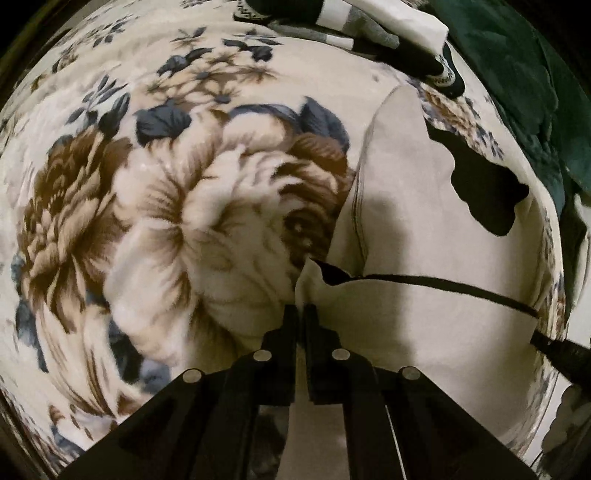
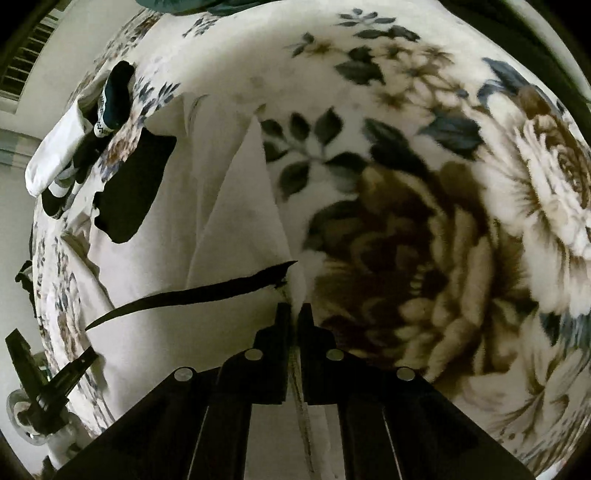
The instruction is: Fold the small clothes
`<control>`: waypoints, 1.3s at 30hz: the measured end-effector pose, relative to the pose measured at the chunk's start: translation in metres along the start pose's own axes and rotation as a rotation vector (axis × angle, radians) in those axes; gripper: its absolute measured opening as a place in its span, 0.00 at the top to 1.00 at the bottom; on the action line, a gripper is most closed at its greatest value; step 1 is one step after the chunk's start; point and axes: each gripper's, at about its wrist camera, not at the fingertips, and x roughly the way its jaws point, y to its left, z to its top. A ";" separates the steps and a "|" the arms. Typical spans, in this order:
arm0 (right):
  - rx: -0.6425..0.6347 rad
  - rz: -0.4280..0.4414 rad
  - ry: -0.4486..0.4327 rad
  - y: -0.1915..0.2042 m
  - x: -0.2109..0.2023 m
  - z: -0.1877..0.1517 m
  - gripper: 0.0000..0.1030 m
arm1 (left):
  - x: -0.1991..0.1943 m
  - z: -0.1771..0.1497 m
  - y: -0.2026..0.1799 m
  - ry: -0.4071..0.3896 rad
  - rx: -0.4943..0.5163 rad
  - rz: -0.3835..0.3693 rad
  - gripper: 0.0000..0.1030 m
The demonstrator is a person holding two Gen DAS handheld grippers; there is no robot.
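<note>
Now both the left gripper and right gripper pinch the cream black-trimmed cotton garment; carry corners level, land edges aligned on the floral fleece blanket.

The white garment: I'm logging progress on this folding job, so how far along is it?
Early. Done: both grippers have pinched corners of the white garment; the left gripper and right gripper are shut on its edge. In hand: it lies spread on the floral blanket, no fold visible yet. Left: folding it, plus the pile of socks behind.
</note>
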 end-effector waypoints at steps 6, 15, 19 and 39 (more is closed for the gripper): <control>0.007 -0.021 0.005 0.005 0.006 -0.001 0.95 | 0.000 -0.004 -0.001 0.005 0.017 0.011 0.98; -0.022 -0.084 0.031 0.017 0.010 0.002 0.90 | 0.007 0.006 0.014 0.078 -0.047 -0.113 0.94; -0.008 -0.078 0.015 0.020 0.008 0.001 0.90 | 0.008 0.008 0.024 0.097 -0.076 -0.170 0.94; -0.208 -0.082 -0.107 0.109 -0.011 0.128 0.37 | -0.002 0.159 -0.068 -0.012 0.183 -0.095 0.34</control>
